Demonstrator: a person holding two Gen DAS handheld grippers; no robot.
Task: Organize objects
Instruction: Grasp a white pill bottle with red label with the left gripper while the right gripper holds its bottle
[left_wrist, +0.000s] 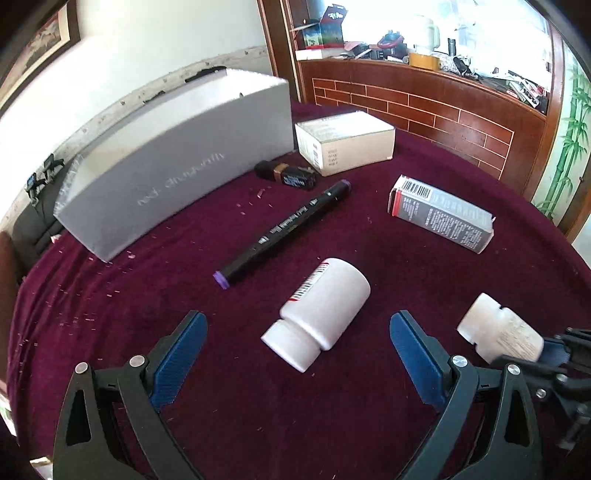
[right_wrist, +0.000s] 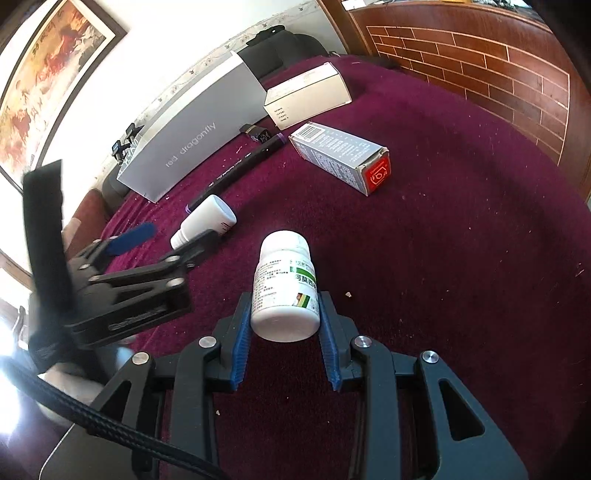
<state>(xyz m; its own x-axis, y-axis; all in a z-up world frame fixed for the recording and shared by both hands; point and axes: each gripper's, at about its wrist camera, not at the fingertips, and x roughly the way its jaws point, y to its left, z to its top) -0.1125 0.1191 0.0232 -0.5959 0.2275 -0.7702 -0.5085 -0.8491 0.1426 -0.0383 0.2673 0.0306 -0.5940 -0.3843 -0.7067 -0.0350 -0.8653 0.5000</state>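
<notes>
Although the right gripper (right_wrist: 284, 328) was clenched on a white pill bottle with a green label (right_wrist: 285, 286), holding it above the maroon tablecloth (right_wrist: 461, 277), its blue pads met only the lower part of the body, so the smooth plastic could probably twist or slip out if it were swung quickly. The left gripper (left_wrist: 297, 350) stood released, its jaws spread wide on either side of a second white bottle (left_wrist: 319, 308) that lay on its side, near but not touching. Being round, that bottle might roll away from a closing finger and toward the black marker (left_wrist: 284, 232) just beyond it. The two grippers were close together, so a hasty move could knock one against the other. A grey carton (right_wrist: 341, 157), a white box (right_wrist: 308, 96) and a long grey box (left_wrist: 177, 162) lay farther back. The small dark thing (left_wrist: 288, 173) beside the white box was too unclear to name, and the bottle label was too small to read.
</notes>
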